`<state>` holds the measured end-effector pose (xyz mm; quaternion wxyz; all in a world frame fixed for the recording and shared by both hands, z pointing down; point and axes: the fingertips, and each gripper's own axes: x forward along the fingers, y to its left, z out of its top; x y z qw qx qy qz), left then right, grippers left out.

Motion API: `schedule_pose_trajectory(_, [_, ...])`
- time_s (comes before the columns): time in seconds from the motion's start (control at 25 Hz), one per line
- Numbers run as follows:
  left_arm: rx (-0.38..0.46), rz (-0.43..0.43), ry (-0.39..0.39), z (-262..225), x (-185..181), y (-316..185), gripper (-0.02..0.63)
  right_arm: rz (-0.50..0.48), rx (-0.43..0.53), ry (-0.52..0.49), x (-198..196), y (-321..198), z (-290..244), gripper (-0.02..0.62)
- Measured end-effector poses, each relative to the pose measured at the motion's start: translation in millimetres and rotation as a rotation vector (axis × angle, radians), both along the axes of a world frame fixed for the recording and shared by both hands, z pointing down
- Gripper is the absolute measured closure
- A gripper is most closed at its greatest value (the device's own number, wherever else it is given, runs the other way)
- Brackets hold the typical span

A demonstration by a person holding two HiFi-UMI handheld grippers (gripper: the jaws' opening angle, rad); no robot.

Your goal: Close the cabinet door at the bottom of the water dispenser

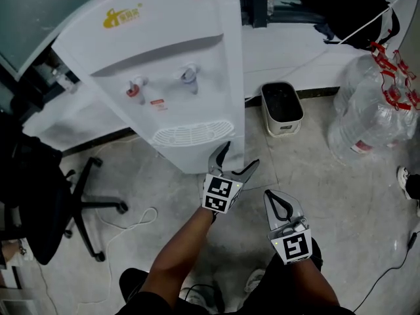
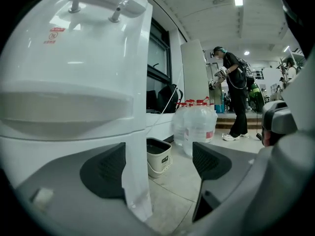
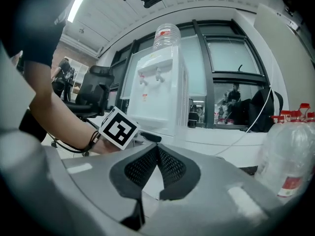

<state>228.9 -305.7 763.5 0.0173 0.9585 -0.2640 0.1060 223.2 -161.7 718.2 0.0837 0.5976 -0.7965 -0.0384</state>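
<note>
Water dispenser (image 1: 177, 64): white, upright on the floor, against the wall.
Cabinet door (image 2: 137, 181): at the dispenser's foot; its white edge stands between the left fingers, and I cannot tell whether they touch it.
Left gripper (image 1: 240, 156): fingers spread wide at the dispenser's lower right corner.
Right gripper (image 1: 269, 195): fingers together, empty, held back beside the left.
Bucket (image 1: 282, 109): right of the dispenser.

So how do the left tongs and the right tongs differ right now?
Left tongs gape wide; right tongs are pinched shut. Left tongs straddle the water dispenser's lower corner; right tongs sit further back over the floor, touching nothing. Both point toward the dispenser.
</note>
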Motion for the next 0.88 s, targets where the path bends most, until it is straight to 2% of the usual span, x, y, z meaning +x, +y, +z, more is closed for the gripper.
schedule_pose_trajectory(0.28, [0.001, 0.01, 0.017, -2, -9, 23, 0.16, 0.007, 0.027, 0.04, -3, 0, -7, 0.591])
schedule_pose_trajectory(0.52, [0.041, 0.017, 0.035, -19, -45, 57, 0.172, 0.069, 0.098, 0.044, -8, 0, -26, 0.591])
schedule_pose_trajectory(0.72, [0.133, -0.012, 0.041, -39, -93, 86, 0.272, 0.057, 0.117, 0.011, -26, -3, -36, 0.591])
schedule_pose_trajectory(0.88, [0.178, -0.094, 0.07, -52, -144, 98, 0.402, 0.028, 0.125, 0.024, -51, -3, -43, 0.591])
